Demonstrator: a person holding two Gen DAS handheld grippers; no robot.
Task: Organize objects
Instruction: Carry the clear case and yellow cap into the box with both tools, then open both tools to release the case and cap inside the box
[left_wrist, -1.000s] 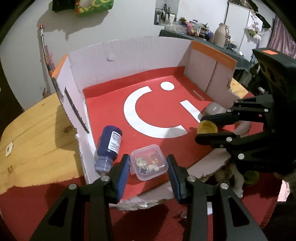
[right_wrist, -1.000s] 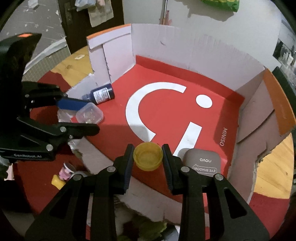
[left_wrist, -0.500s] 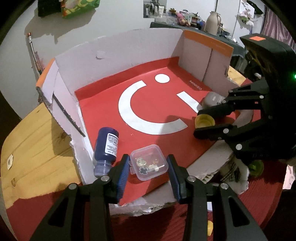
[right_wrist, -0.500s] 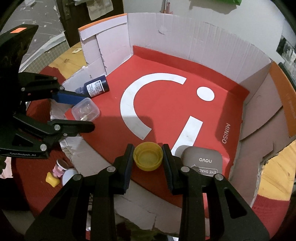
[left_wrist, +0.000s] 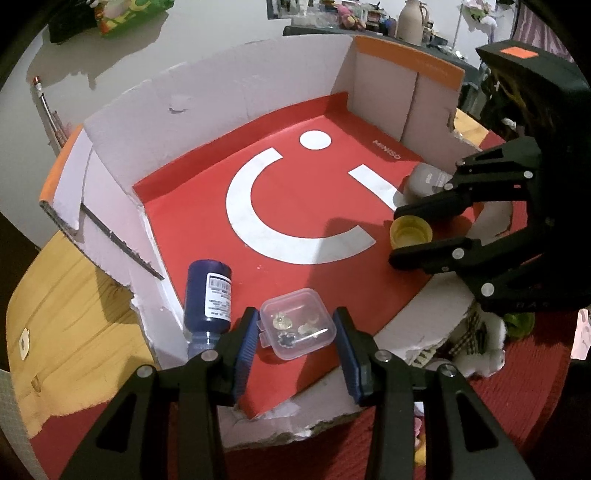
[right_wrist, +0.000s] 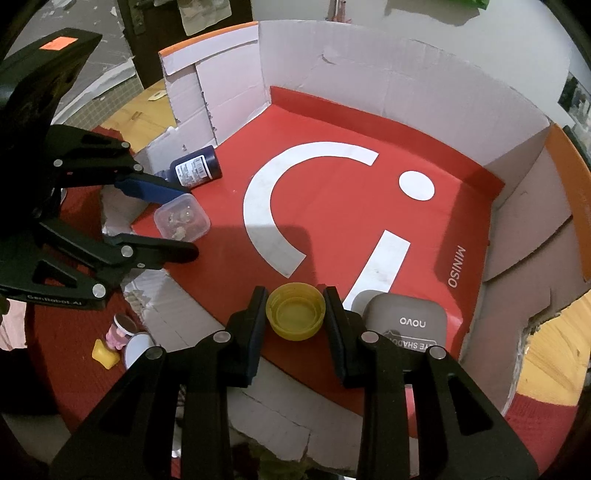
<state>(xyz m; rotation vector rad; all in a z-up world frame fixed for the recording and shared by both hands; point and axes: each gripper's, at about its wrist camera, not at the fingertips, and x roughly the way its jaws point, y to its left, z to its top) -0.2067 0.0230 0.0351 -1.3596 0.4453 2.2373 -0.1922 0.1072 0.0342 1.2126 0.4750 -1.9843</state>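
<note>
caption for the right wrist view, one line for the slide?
Right gripper clamps a yellow cap over the red-floored box, beside a grey eyeshadow case.

Torn matt cardboard box (left_wrist: 229, 99), clear glossy plastic case (left_wrist: 297, 323), grained wooden table (left_wrist: 70, 295)

The left gripper (left_wrist: 295, 341) brackets a small clear lidded box (left_wrist: 297, 323) on the red floor of the cardboard tray (left_wrist: 221, 107); a dark blue bottle (left_wrist: 209, 295) lies just beside it; across the tray, the right gripper (left_wrist: 406, 234) clamps a yellow cap (left_wrist: 410, 235), near a grey case (left_wrist: 424, 179).
</note>
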